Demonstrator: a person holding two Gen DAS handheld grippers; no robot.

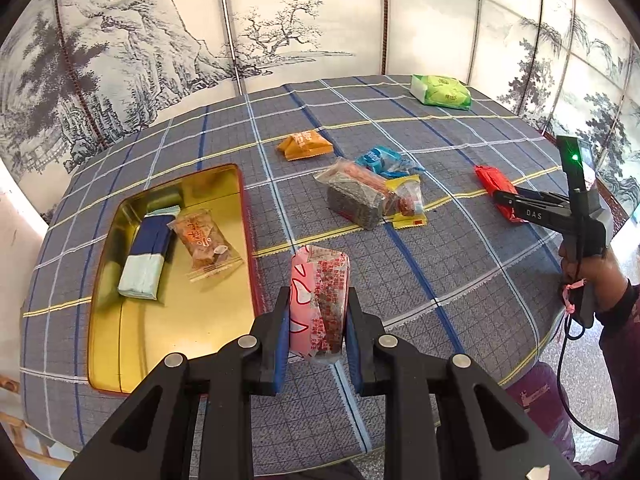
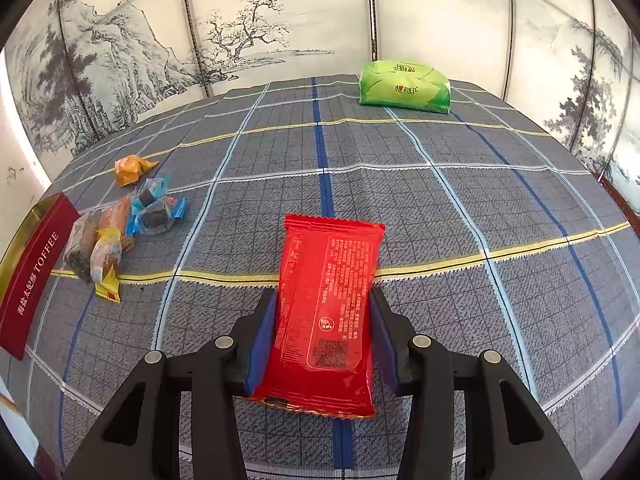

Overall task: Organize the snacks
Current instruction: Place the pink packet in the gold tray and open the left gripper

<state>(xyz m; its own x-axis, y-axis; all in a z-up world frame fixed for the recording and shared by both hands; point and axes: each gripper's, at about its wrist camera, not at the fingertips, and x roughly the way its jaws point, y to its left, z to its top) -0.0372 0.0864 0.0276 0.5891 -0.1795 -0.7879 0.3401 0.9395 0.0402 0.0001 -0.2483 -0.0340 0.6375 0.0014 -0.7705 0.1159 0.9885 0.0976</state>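
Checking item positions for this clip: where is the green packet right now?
The green packet lies at the far edge of the checked tablecloth, right of centre in both wrist views, just before the painted screen, well apart from the other snacks.

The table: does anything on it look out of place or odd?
Only one thing: the green tissue pack lies alone at the far edge of the table, away from the snacks, and does not look like a snack. Nothing is spilled or torn.

Checked tablecloth (image 1: 460, 248) bears gold tin (image 1: 120, 344); loose snack packets (image 1: 360, 188).
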